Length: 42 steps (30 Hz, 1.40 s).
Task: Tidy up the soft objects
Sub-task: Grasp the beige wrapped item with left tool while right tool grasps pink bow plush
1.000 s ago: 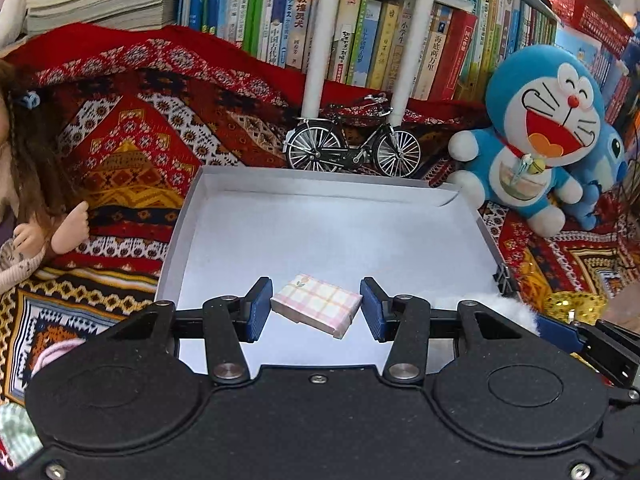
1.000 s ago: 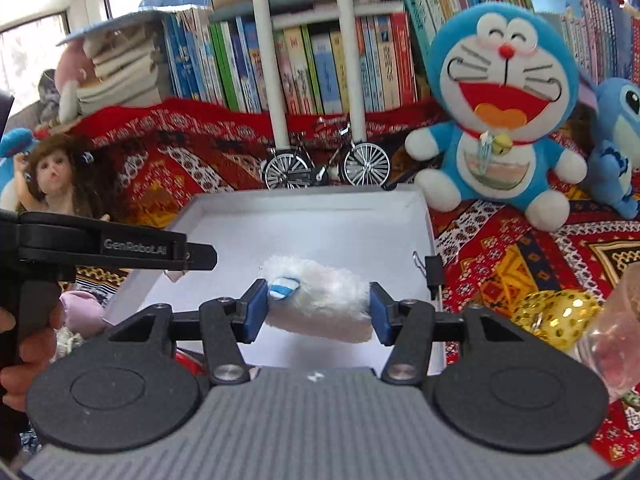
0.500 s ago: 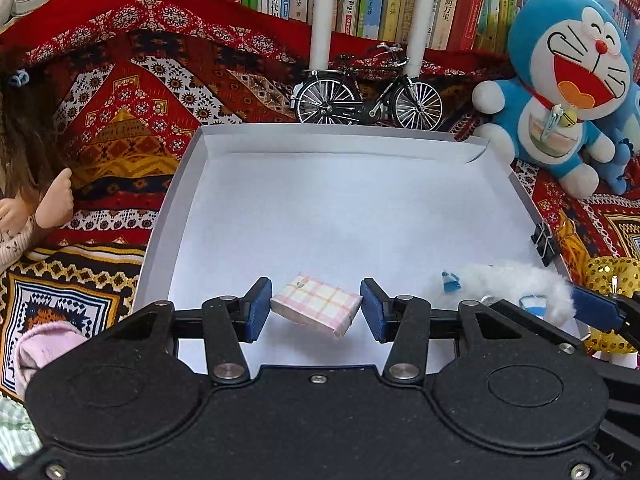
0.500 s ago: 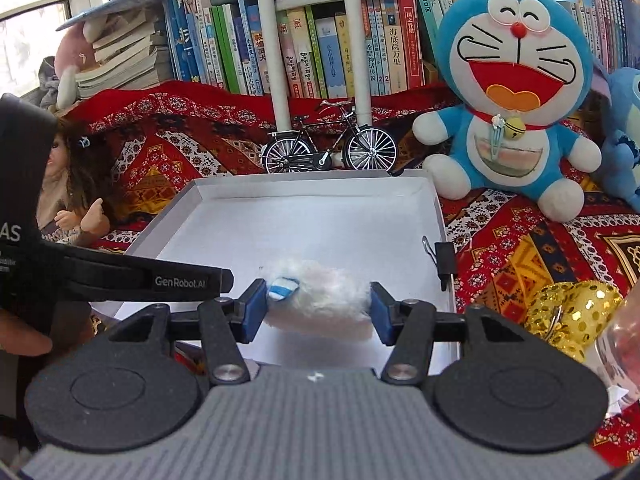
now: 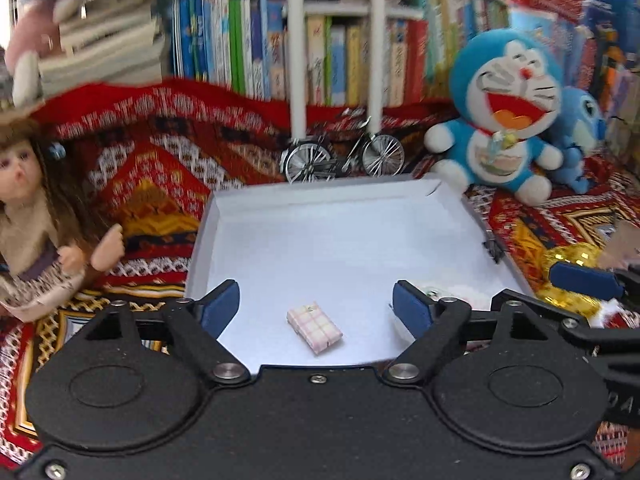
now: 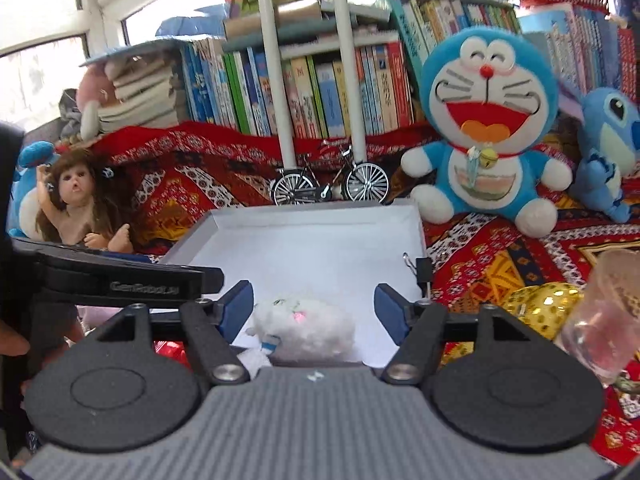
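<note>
The white tray (image 5: pixel 320 248) sits on the patterned cloth. The left gripper (image 5: pixel 316 306) has its jaws released; the pink plaid pouch (image 5: pixel 315 327) lies between them at the tray's 6 o'clock edge. The right gripper (image 6: pixel 314 307) is also released, over the white fluffy toy (image 6: pixel 308 330) at 5 o'clock.

A matt white paper-like tray (image 5: pixel 452 208) holds a smooth pink checked packet (image 5: pixel 315 327) and a fluffy white plush (image 6: pixel 308 330), lying on coarse patterned woven cloth (image 6: pixel 492 260) near a shiny metal toy bicycle (image 6: pixel 330 186) and a soft blue pile-fabric cat toy (image 6: pixel 486 128).
</note>
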Motion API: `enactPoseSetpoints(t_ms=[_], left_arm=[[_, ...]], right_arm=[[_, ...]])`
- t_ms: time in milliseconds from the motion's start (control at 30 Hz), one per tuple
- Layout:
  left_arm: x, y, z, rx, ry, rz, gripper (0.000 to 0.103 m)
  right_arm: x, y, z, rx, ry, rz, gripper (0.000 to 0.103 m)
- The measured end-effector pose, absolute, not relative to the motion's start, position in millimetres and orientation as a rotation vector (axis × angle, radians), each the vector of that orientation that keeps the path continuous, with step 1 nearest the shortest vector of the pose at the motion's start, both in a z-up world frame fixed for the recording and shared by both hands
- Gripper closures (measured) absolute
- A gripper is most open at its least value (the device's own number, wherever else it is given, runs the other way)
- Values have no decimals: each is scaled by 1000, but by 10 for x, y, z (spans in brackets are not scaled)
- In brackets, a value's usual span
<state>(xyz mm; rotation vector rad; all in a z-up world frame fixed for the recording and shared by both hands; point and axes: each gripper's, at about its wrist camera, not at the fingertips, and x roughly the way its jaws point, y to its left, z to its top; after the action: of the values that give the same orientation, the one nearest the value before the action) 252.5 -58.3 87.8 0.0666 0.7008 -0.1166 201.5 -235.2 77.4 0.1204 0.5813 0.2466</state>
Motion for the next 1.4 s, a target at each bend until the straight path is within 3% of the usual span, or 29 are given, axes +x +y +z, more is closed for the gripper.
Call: enactPoseSetpoints(t_ms=[400,1400], left_arm=[[1535,-326,934,14,600,-136,17],[252,237,319,-33,595,-68,14]], right_arm=[[1344,-2318,807,61,478,239,10],[370,-1982,320,-26,510,302,2]])
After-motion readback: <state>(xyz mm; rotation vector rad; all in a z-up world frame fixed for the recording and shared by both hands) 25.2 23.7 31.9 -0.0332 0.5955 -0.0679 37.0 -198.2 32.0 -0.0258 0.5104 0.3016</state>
